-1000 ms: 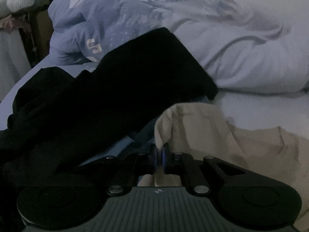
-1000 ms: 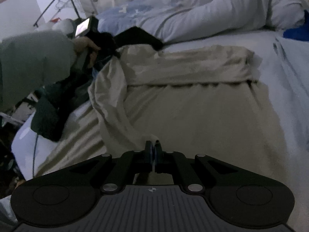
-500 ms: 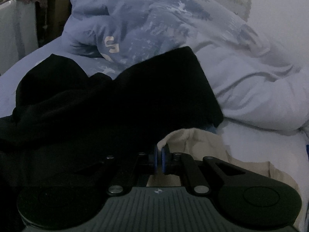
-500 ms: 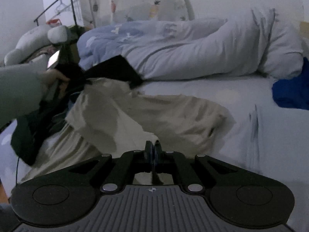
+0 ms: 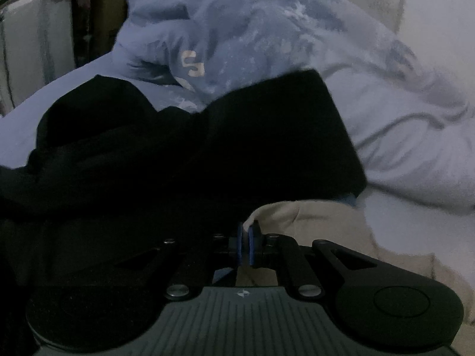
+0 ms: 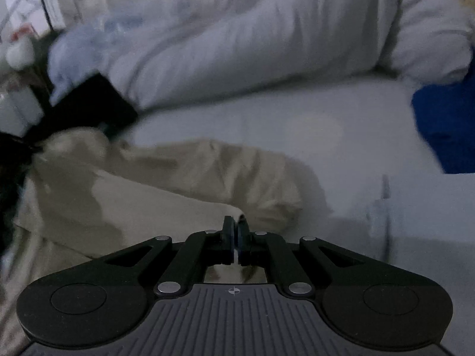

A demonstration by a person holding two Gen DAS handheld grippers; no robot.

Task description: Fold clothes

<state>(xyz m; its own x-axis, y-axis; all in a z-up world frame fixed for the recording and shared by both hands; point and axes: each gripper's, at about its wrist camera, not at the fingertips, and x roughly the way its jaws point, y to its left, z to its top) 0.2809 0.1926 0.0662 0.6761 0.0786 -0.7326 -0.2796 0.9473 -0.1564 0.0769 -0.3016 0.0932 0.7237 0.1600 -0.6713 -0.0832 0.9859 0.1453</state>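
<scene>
We are pinching the beige garment (image 6: 184, 178) in both tools, left tool (image 5: 244, 238) and right tool (image 6: 236, 231), to carry its edge over the bed (image 6: 297, 112).

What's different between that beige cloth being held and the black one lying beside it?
The crumpled beige fabric garment is pale and pinched at an edge by both the left gripper and the right gripper; the black fabric garment is very dark and held by neither. The beige one lies nearer the grippers, the black one behind it, against the blue-and-white duvet. Both lie unfolded on the bed.
</scene>
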